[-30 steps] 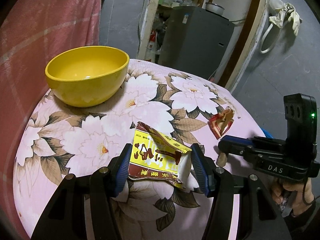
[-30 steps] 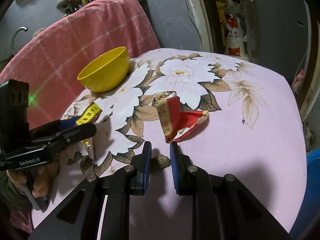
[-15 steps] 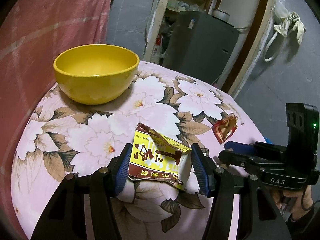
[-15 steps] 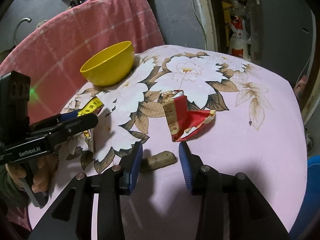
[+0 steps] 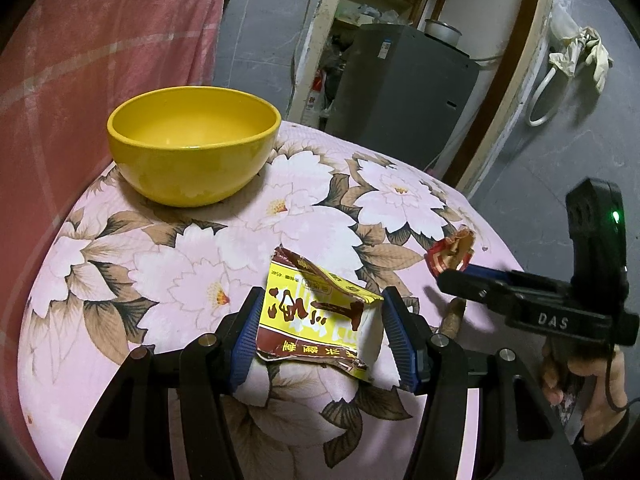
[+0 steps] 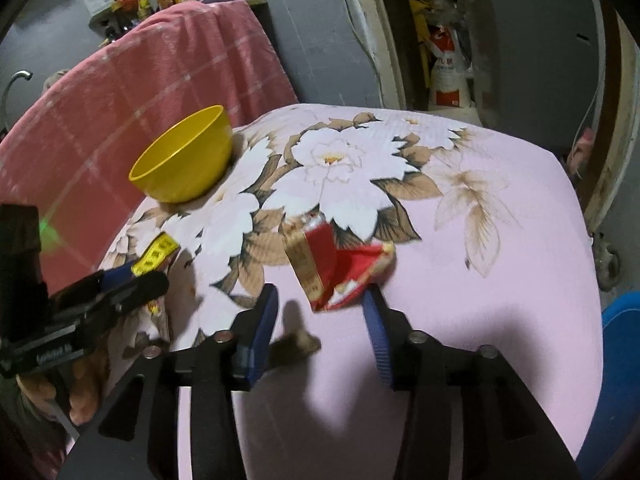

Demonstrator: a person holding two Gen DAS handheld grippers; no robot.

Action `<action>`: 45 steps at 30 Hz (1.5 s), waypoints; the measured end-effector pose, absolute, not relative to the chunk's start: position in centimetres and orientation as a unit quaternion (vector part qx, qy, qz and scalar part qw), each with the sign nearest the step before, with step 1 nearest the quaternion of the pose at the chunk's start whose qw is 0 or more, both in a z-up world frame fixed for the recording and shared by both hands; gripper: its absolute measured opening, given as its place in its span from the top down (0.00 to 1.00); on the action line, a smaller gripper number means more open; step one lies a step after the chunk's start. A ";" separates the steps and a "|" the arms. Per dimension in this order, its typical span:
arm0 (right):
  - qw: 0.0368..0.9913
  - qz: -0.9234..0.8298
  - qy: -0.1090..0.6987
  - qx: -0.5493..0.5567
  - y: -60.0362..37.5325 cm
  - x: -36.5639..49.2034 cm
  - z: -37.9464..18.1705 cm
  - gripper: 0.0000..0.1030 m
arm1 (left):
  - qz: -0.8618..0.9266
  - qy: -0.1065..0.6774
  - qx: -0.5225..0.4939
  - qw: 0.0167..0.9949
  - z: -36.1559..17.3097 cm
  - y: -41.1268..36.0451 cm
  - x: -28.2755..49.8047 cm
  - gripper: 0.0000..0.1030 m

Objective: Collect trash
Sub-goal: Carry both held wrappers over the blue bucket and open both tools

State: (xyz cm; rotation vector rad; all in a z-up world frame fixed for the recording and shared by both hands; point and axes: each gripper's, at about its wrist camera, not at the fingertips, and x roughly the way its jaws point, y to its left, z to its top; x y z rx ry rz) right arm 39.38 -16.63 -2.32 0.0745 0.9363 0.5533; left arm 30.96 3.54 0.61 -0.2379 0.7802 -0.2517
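My left gripper [image 5: 320, 328] is shut on a yellow and brown snack wrapper [image 5: 316, 320] and holds it just above the floral cloth. A yellow bowl [image 5: 192, 144] stands at the back left. My right gripper [image 6: 320, 320] is open, its fingers spread over the cloth, with a small brown scrap [image 6: 296, 346] lying loose by its left finger. A crumpled red wrapper [image 6: 336, 268] lies just ahead of it, touching the right finger's tip. The right gripper [image 5: 532, 304] also shows in the left wrist view, with the red wrapper [image 5: 450, 256] beyond it.
The round table wears a pink floral cloth [image 6: 480, 240]. A pink blanket [image 5: 80, 60] hangs behind the bowl. A grey appliance [image 5: 400, 92] stands past the table's far edge. A blue bin [image 6: 620, 360] is at the right, below the table.
My right gripper has opened wide and let go of the brown scrap, then moved forward to the red wrapper. My left gripper, still holding the yellow wrapper, has moved closer to the bowl.
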 end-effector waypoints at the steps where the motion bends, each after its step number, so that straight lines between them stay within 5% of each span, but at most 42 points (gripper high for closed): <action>1: 0.855 0.261 0.448 0.033 -16.4 39.7 -2.3 0.55 | -0.121 0.378 -0.115 0.911 0.6 3.5 31.0 0.49; 4: 0.859 0.246 0.449 0.025 -15.9 40.6 -2.2 0.57 | -0.119 0.377 -0.111 0.912 0.7 3.5 31.1 0.49; 6: 0.860 0.235 0.453 0.026 -16.0 41.1 -2.3 0.70 | -0.116 0.376 -0.107 0.913 0.8 3.3 31.2 0.49; 11: 0.856 0.238 0.454 0.064 -17.3 41.5 -2.5 0.80 | -0.114 0.370 -0.099 0.917 1.0 2.7 31.2 0.49; 22: 0.916 0.222 0.327 0.074 -20.6 37.0 1.3 0.80 | -0.127 0.305 -0.110 0.937 3.8 0.0 30.7 0.49; 33: 0.985 0.059 0.157 0.036 -30.9 28.3 7.7 0.80 | -0.234 0.207 -0.102 0.945 10.0 -11.2 30.3 0.49; 45: 0.980 -0.065 0.167 0.085 -41.9 25.0 6.1 0.80 | -0.346 0.206 -0.056 0.914 9.6 -25.7 30.1 0.49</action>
